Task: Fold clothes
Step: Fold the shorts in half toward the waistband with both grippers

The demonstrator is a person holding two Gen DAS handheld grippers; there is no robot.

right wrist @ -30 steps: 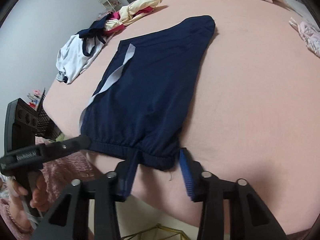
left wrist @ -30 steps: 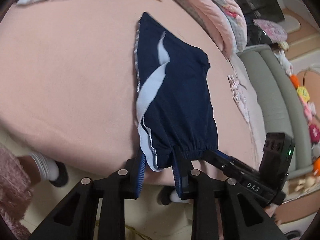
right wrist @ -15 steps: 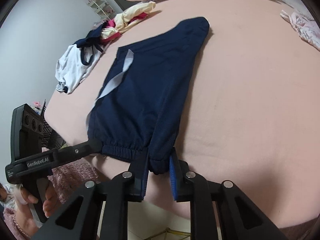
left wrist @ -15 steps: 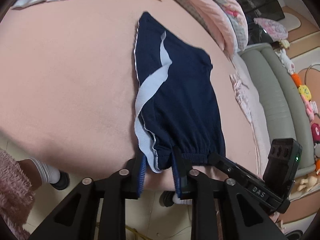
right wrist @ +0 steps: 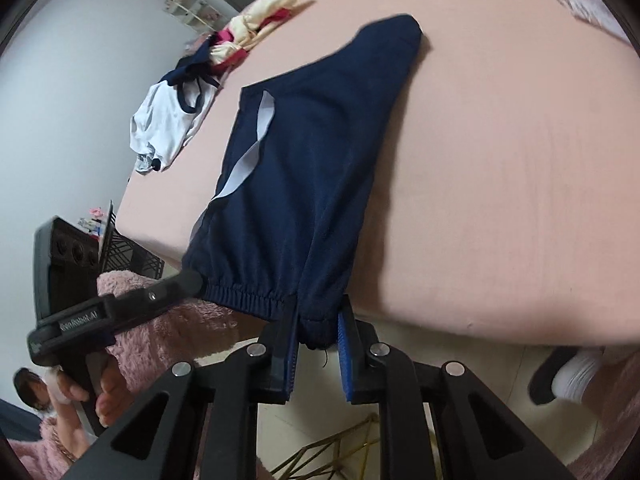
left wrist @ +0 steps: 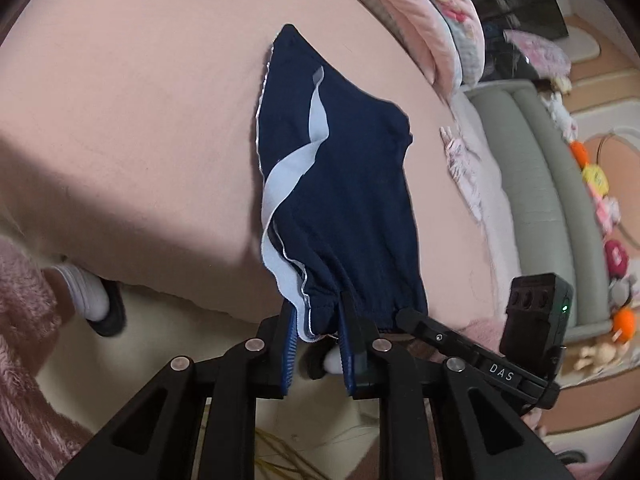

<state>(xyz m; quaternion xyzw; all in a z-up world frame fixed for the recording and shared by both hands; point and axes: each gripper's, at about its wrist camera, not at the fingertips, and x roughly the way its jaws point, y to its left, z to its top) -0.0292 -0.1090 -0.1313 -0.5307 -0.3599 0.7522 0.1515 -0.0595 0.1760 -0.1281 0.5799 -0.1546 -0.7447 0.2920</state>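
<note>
In your left wrist view, your left gripper is clamped on the elastic waistband corner of the navy shorts, the corner that carries the pale blue stripe; the shorts run from your fingers toward 12 o'clock, lying flat on the pink bed with the waistband lifted off its near edge. Your right gripper reaches in from 4 o'clock, its tip at the other end of the waistband. A grey sofa sits at 3 o'clock. In your right wrist view, your right gripper is closed on the waistband corner of the navy shorts, which stretch away toward 12 o'clock on the pink bed. Your left gripper comes in from 9 o'clock to pinch the far waistband end. A white top and a heap of clothes lie at 11 o'clock
</note>
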